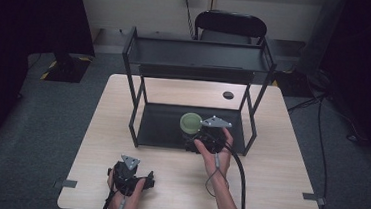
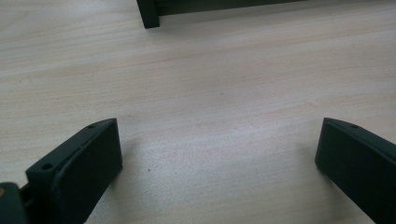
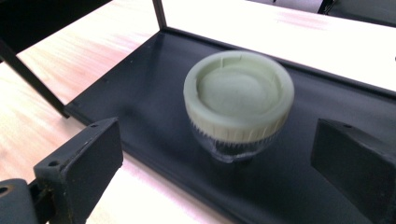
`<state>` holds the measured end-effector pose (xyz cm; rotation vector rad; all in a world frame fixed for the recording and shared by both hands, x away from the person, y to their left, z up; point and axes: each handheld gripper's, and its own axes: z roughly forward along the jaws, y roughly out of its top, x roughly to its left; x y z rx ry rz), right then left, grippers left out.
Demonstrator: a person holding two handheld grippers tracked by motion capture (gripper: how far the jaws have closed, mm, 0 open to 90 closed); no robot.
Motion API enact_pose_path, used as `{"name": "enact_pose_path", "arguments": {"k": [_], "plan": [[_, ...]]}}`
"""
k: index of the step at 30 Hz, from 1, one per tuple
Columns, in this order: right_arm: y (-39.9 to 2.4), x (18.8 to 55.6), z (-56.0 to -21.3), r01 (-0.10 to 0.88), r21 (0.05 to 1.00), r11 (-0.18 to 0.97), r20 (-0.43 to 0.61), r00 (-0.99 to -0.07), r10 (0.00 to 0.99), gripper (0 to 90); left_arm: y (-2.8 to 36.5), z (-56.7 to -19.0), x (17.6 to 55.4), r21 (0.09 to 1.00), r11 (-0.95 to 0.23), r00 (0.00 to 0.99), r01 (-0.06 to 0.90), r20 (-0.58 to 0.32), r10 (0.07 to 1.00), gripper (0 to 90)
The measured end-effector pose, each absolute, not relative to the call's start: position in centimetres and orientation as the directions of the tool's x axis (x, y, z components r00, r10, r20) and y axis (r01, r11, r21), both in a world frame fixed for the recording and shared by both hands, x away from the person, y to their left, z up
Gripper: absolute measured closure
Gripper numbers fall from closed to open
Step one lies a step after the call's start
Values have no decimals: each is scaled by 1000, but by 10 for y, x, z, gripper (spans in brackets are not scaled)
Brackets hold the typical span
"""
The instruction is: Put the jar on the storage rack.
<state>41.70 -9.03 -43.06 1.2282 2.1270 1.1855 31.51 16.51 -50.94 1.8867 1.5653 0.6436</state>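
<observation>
Now the right hand-held gripper (image 1: 197,135) sits at the front edge of the black rack (image 1: 197,60), its jaws spread wide and pinching nothing; in the right gripper view the jar (image 3: 238,105) stands upright between and just beyond the two jaws, apart from both. That jar has a pale green ribbed lid and a clear body; it rests on the rack's bottom shelf (image 3: 140,107), a flat black tray lying on the worktop (image 1: 269,161); from the high view the jar (image 1: 190,122) stands toward the right of centre on that shelf, just ahead of the right hand (image 1: 220,152).

Around it the rack's thin black posts rise at the four corners; the front left post (image 1: 133,115) and the front right post (image 1: 251,130) frame the opening through which the gripper reaches, and the upper shelf hangs overhead; nothing lies between the jaws and the jar.

Meanwhile the left hand-held gripper (image 1: 130,173) rests low near the front of the worktop, well apart from the rack; its jaws too are spread, with bare wood between them in the left gripper view, and a rack foot (image 2: 148,14) shows at the top edge.

A dark chair (image 1: 230,25) stands behind the worktop; a small black disc (image 1: 228,95) lies on the far side.
</observation>
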Motion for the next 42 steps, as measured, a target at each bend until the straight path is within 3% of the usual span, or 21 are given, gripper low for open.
{"name": "enact_pose_path", "arguments": {"k": [42], "plan": [[-137,347,-460,543,823,166,96,-422,901,17,165,-509,315,710,-125,186,693,-8,983,0]]}}
